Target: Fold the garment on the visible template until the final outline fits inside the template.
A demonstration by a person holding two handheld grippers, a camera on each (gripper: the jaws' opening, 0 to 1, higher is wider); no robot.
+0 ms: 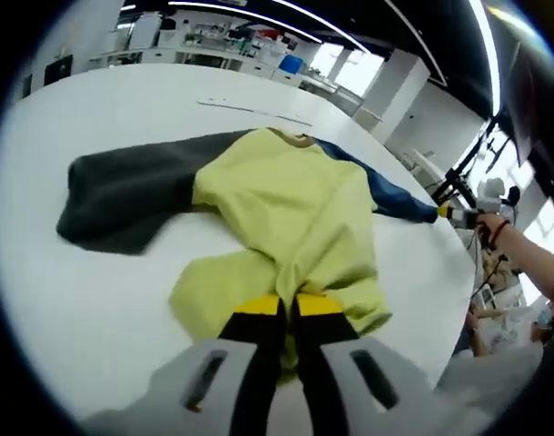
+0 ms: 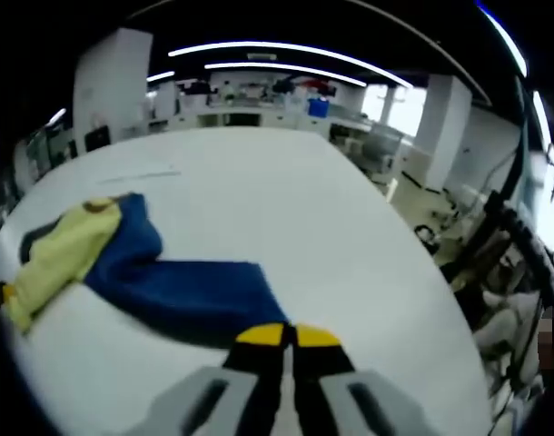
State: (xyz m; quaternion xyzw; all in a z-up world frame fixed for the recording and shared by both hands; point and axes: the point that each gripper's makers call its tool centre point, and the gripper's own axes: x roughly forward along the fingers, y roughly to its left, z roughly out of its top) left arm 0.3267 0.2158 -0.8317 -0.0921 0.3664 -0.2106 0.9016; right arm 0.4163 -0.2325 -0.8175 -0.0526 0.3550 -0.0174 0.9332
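Pinching the garment [image 1: 286,218] on the white table [image 1: 95,309], the left gripper [image 1: 289,307] clamps its yellow hem and the right gripper [image 2: 288,338] its blue sleeve [image 2: 200,295], so I judge spreading underway, folding inward next.

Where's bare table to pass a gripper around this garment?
Bare white table lies beyond the blue sleeve, and beside the grey sleeve toward the near edge. Crowded at the yellow body, where the left gripper clamps the hem.
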